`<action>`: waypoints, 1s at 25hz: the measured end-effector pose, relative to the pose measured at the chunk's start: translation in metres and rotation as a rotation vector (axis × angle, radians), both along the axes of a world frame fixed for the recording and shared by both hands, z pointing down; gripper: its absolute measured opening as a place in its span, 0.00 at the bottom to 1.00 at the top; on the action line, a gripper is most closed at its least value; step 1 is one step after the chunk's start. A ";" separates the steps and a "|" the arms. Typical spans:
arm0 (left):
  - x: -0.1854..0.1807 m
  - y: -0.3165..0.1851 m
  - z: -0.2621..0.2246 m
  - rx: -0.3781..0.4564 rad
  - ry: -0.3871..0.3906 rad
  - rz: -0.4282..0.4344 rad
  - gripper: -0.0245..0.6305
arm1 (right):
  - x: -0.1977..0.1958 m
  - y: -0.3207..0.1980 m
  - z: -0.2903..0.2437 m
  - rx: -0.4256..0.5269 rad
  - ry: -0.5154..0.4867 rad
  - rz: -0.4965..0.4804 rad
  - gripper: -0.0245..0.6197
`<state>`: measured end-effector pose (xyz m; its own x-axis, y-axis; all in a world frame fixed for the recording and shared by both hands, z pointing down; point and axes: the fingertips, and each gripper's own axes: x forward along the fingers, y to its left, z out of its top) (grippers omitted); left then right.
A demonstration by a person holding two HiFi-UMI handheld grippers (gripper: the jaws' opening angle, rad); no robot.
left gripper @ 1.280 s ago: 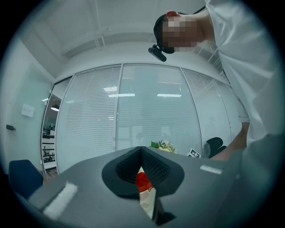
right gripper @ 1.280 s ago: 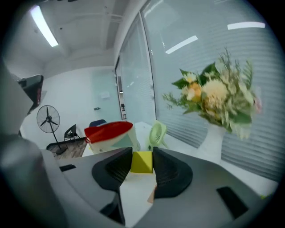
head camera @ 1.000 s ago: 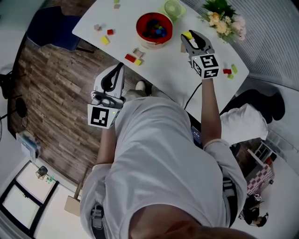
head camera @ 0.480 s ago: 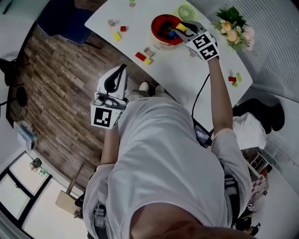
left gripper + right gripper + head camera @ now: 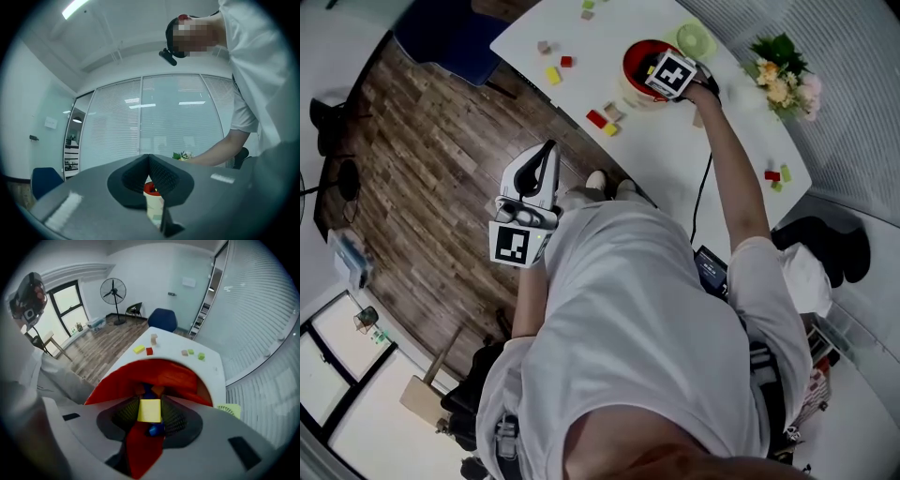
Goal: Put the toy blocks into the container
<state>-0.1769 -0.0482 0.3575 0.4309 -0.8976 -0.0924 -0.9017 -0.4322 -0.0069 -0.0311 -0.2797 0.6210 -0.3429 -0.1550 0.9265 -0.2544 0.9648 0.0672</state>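
My right gripper [image 5: 656, 67] hangs over the red bowl [image 5: 634, 58] and points steeply down into it. In the right gripper view it [image 5: 150, 411] is shut on a yellow block [image 5: 150, 410], just above the bowl's red inside [image 5: 159, 373] and a blue block [image 5: 154, 430] lying there. Loose blocks lie on the white table [image 5: 675, 159]: a red and yellow pair [image 5: 603, 122], more at the far left [image 5: 555, 67], and two at the right [image 5: 778, 174]. My left gripper [image 5: 546, 155] is shut and empty, held off the table's near edge; its pads [image 5: 149, 159] meet.
A pale green round dish [image 5: 696, 37] stands behind the bowl, and a bunch of flowers [image 5: 783, 80] to its right. A blue chair [image 5: 441, 37] stands at the table's left end. Wood floor [image 5: 422, 187] lies below my left gripper. A black cable [image 5: 705, 187] crosses the table.
My right gripper carried the yellow block leftward from the table near the flowers to above the red bowl and tipped downward. The left gripper has only drifted a little.
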 end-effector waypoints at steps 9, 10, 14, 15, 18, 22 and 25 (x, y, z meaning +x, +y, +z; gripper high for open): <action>0.005 -0.002 0.000 0.004 -0.012 0.011 0.02 | 0.002 -0.006 0.027 -0.090 0.118 -0.020 0.37; 0.007 -0.004 -0.001 0.001 -0.009 0.015 0.02 | 0.001 -0.006 0.026 -0.096 0.107 -0.016 0.40; 0.012 -0.009 -0.001 0.003 -0.007 0.040 0.02 | -0.004 -0.010 0.005 -0.052 -0.024 0.030 0.37; 0.014 -0.010 0.000 0.007 -0.015 0.051 0.02 | -0.005 -0.012 -0.005 -0.025 -0.082 0.053 0.35; 0.022 -0.016 0.000 0.008 -0.020 0.083 0.02 | 0.000 -0.019 -0.038 0.090 -0.285 0.130 0.32; 0.037 -0.027 -0.003 0.002 -0.015 0.135 0.02 | 0.026 -0.017 -0.082 0.242 -0.502 0.237 0.31; 0.048 -0.032 -0.002 0.004 -0.022 0.175 0.02 | 0.055 -0.009 -0.104 0.368 -0.614 0.320 0.31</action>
<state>-0.1293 -0.0800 0.3554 0.5823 -0.8085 -0.0849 -0.8125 -0.5822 -0.0277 0.0240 -0.2883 0.5167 -0.6640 -0.5929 0.4556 -0.6116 0.7812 0.1252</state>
